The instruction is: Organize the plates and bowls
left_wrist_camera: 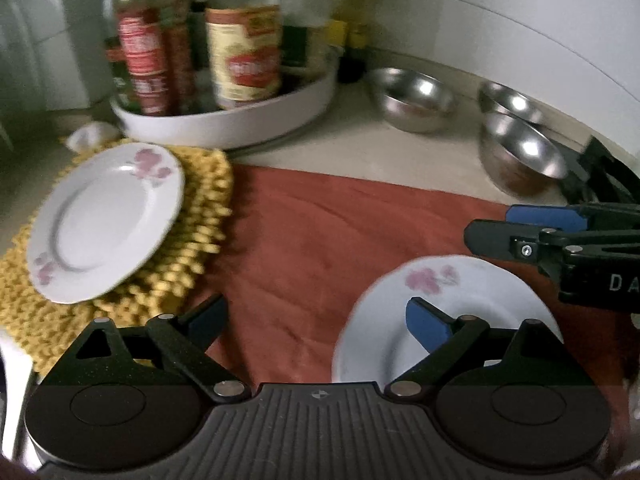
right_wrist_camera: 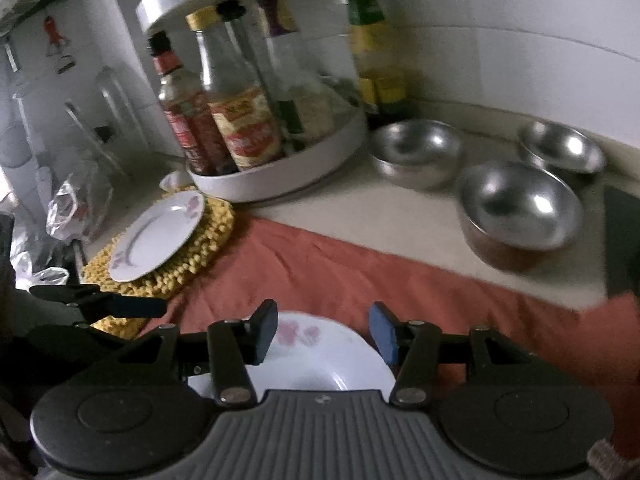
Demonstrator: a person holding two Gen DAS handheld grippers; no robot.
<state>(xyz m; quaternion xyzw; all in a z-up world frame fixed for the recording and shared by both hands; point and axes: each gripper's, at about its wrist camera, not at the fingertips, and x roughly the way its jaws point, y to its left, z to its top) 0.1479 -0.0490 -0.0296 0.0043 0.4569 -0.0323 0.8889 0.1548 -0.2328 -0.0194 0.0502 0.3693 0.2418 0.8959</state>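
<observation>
A white flowered plate (left_wrist_camera: 104, 220) lies on a yellow shaggy mat (left_wrist_camera: 192, 240), left; it also shows in the right wrist view (right_wrist_camera: 156, 236). A second flowered plate (left_wrist_camera: 472, 300) lies on the red cloth (left_wrist_camera: 320, 248), near right; in the right wrist view this plate (right_wrist_camera: 316, 356) sits under the fingers. Three steel bowls stand at the back right (right_wrist_camera: 416, 152) (right_wrist_camera: 520, 208) (right_wrist_camera: 560, 150). My left gripper (left_wrist_camera: 316, 320) is open and empty above the cloth. My right gripper (right_wrist_camera: 324, 332) is open, its jaws over the near plate.
A white turntable tray (right_wrist_camera: 280, 176) with several sauce bottles stands at the back. A tall yellow-green bottle (right_wrist_camera: 372, 40) stands behind it. Crumpled plastic (right_wrist_camera: 68, 208) lies at the far left. White tiled walls close the corner.
</observation>
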